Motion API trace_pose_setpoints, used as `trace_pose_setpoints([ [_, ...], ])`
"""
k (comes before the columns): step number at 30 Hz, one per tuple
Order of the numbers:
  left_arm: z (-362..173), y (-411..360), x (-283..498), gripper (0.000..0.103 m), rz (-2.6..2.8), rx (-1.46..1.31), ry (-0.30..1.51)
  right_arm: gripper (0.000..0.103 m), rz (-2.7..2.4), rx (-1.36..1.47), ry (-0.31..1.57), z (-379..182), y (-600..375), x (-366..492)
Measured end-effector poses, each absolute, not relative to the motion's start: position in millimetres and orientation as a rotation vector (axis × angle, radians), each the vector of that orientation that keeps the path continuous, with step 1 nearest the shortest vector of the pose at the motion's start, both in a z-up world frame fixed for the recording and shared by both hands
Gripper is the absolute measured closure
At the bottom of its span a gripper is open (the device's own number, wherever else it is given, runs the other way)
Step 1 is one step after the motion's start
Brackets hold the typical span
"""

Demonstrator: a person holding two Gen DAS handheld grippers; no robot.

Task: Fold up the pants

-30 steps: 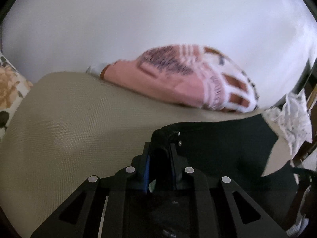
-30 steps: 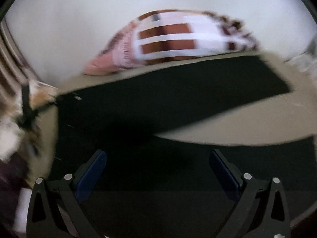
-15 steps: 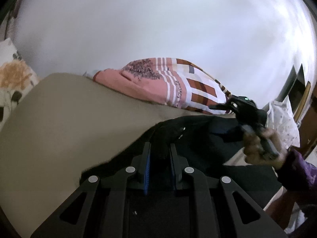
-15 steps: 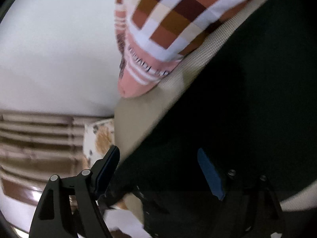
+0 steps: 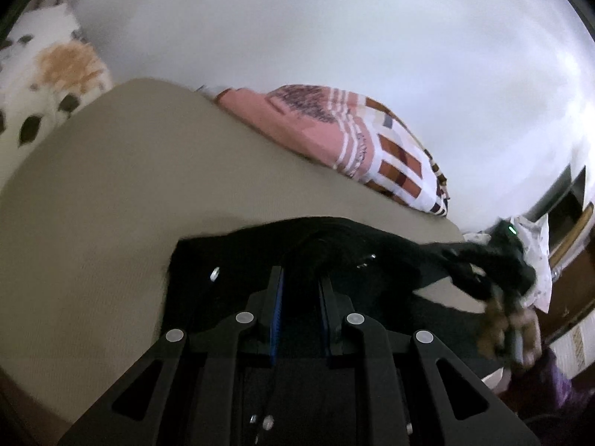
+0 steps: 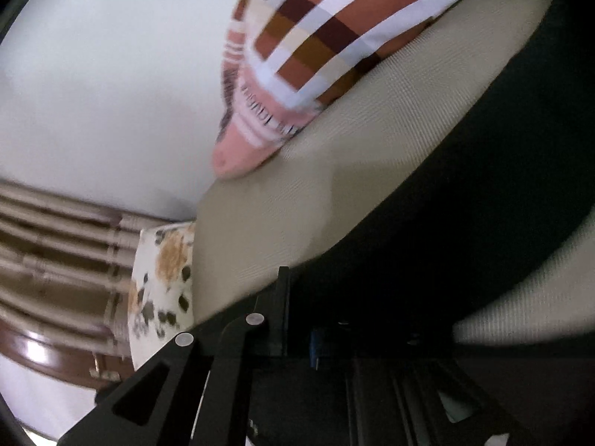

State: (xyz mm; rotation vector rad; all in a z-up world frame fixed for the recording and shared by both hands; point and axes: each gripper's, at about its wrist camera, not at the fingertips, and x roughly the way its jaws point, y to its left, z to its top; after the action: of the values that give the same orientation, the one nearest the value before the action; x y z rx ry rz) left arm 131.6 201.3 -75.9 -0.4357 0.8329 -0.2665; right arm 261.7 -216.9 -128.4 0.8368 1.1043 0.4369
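Note:
The black pants (image 5: 357, 252) lie partly on a beige bed (image 5: 111, 204). My left gripper (image 5: 300, 278) is shut on a bunched fold of the pants and holds it above the bed. In the left wrist view my right gripper (image 5: 509, 260) is at the far right, closed on another part of the pants, stretching the cloth between us. In the right wrist view the pants (image 6: 465, 241) fill the lower right, and my right gripper (image 6: 301, 319) is shut on them with the fingers close together.
A pink and checked pillow (image 5: 353, 137) lies at the far side of the bed by a white wall. A floral cushion (image 5: 48, 74) sits at the left. A wooden headboard (image 6: 55, 260) stands beyond the bed edge. A white cloth (image 5: 535, 245) lies at right.
My right gripper was open over the flat pants; it has tilted, closed on the cloth and lifted it. My left gripper has raised its fold of the pants off the bed.

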Motion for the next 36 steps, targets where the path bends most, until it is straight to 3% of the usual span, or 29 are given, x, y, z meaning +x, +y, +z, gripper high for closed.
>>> trace_pose_setpoints([
  [10,-110,223,65,0.086,-0.162,-0.446,0.944,0.096,0.445,0.841,1.245,-165,-194,135],
  [23,-149,223,30,0.084,-0.037,-0.316,1.086,0.096,0.447,0.845,1.378,-214,-172,97],
  [26,-145,233,25,0.083,0.061,-0.321,1.111,0.097,0.456,0.835,1.372,-216,-171,96],
  [30,-104,244,10,0.081,0.179,-0.314,0.97,0.096,0.486,0.882,1.358,-221,-173,96],
  [32,-84,233,11,0.076,0.137,-0.3,0.904,0.095,0.501,0.942,1.35,-226,-179,95],
  [33,-77,219,17,0.064,0.096,-0.274,0.883,0.095,0.509,0.958,1.344,-227,-180,95],
  [34,-75,209,22,0.046,0.062,-0.261,0.879,0.095,0.522,0.971,1.334,-227,-181,95],
  [36,-87,181,37,0.038,-0.022,-0.226,0.9,0.095,0.539,0.999,1.316,-226,-182,94],
])
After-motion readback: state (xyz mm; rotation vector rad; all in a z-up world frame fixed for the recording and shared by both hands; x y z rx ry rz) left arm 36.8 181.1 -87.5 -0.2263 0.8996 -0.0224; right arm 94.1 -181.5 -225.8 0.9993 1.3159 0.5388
